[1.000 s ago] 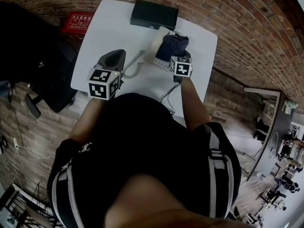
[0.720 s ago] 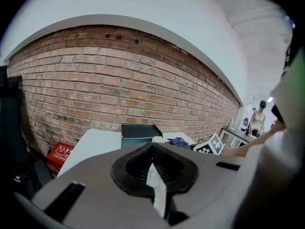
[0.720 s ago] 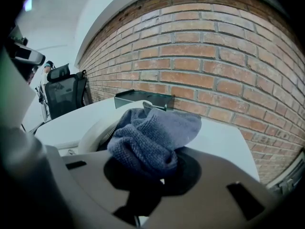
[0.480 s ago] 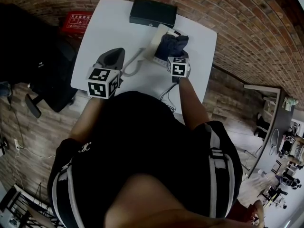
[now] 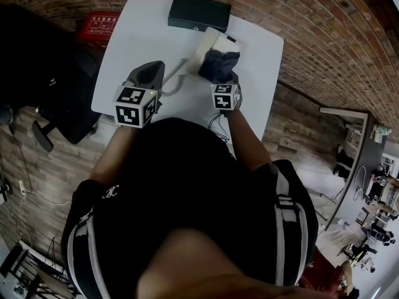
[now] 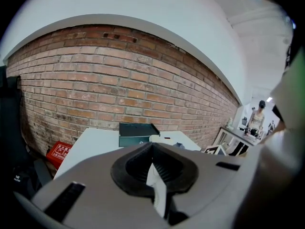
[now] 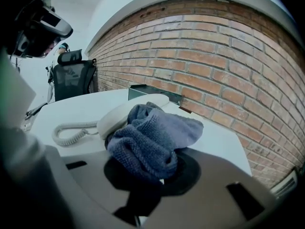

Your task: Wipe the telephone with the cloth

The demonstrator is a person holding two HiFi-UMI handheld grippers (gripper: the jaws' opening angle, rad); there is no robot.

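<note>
A cream telephone (image 5: 211, 42) sits on the white table (image 5: 137, 36), its handset (image 7: 127, 114) on the cradle. Its coiled cord (image 5: 176, 81) trails toward my left gripper. A bunched dark blue cloth (image 5: 218, 64) lies on the phone's near part. My right gripper (image 5: 222, 80) is shut on that cloth (image 7: 150, 140), which spills out of the jaws onto the handset. The left gripper (image 5: 148, 73) hovers over the table left of the phone. In the left gripper view its jaws (image 6: 156, 185) are pressed together with nothing between them.
A black flat box (image 5: 199, 12) lies at the table's far edge, just behind the phone. A red box (image 5: 100, 25) and a black office chair (image 5: 37, 80) stand on the floor to the left. A brick wall (image 7: 228, 66) runs past the table's far side.
My right gripper has dragged the cloth back across the phone, toward me and slightly left. The left gripper has stayed where it was.
</note>
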